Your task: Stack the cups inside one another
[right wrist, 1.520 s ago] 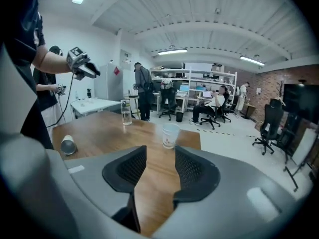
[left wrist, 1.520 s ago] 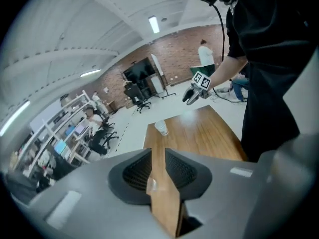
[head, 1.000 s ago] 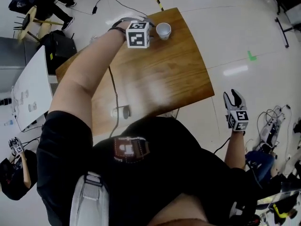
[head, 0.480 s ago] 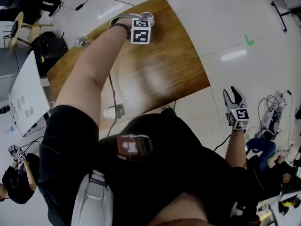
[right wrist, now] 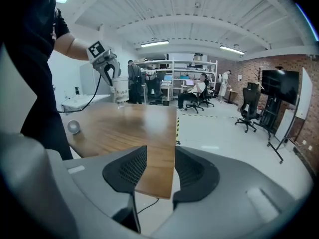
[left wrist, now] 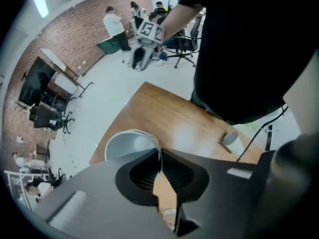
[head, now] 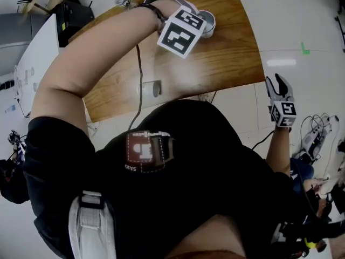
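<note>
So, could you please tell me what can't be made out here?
- Head view: the marker cube hides most of the held cup and the left gripper, whose jaws have just been closing on its rim.
- Left gripper view: the gripper's body half hides the cup; a small object below the jaws is cut off.
- Right gripper view: the lying cup is too small to read.

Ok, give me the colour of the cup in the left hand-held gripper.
A white paper cup; the left gripper view shows it best.

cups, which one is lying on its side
The small cup near the table's edge by the person lies on its side. The other cup is pinched at its rim by the left tool, whose jaws have just been closing.
</note>
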{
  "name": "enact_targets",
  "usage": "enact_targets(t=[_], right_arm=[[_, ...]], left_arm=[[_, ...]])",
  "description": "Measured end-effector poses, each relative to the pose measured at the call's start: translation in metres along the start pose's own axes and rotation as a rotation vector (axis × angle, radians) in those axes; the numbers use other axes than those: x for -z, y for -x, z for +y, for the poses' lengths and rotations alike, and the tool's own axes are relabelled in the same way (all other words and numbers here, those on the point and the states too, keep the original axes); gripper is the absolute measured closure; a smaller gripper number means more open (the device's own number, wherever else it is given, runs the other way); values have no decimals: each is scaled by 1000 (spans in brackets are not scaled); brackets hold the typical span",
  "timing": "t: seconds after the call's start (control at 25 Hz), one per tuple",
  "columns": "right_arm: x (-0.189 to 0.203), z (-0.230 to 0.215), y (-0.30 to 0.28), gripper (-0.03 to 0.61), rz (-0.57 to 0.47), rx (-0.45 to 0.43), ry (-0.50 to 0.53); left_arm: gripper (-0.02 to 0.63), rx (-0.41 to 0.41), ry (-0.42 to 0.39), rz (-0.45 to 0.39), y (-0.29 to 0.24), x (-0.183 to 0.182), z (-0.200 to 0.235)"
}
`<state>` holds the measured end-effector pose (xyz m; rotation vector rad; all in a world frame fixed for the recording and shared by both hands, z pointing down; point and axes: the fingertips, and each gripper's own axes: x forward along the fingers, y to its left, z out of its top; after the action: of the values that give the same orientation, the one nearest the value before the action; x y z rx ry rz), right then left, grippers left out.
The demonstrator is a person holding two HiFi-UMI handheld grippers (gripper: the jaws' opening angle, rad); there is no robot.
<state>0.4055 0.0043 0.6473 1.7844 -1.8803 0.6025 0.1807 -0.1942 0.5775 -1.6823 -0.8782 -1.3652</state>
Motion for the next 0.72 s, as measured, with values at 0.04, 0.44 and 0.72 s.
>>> enact_targets(t=[0.04,0.44,0.72], right_arm=[[-8,13,-6,390,-4,-17,16],[-50,119,-36,390,-25,-138,127],[-41,129,-31,391,-7,-145,117]], left_arm=[[597,34,-28,0,6,-5,-27],[597,485,-209,94,-31,1,-232],[597,620,-220,146,-63,12,-246]])
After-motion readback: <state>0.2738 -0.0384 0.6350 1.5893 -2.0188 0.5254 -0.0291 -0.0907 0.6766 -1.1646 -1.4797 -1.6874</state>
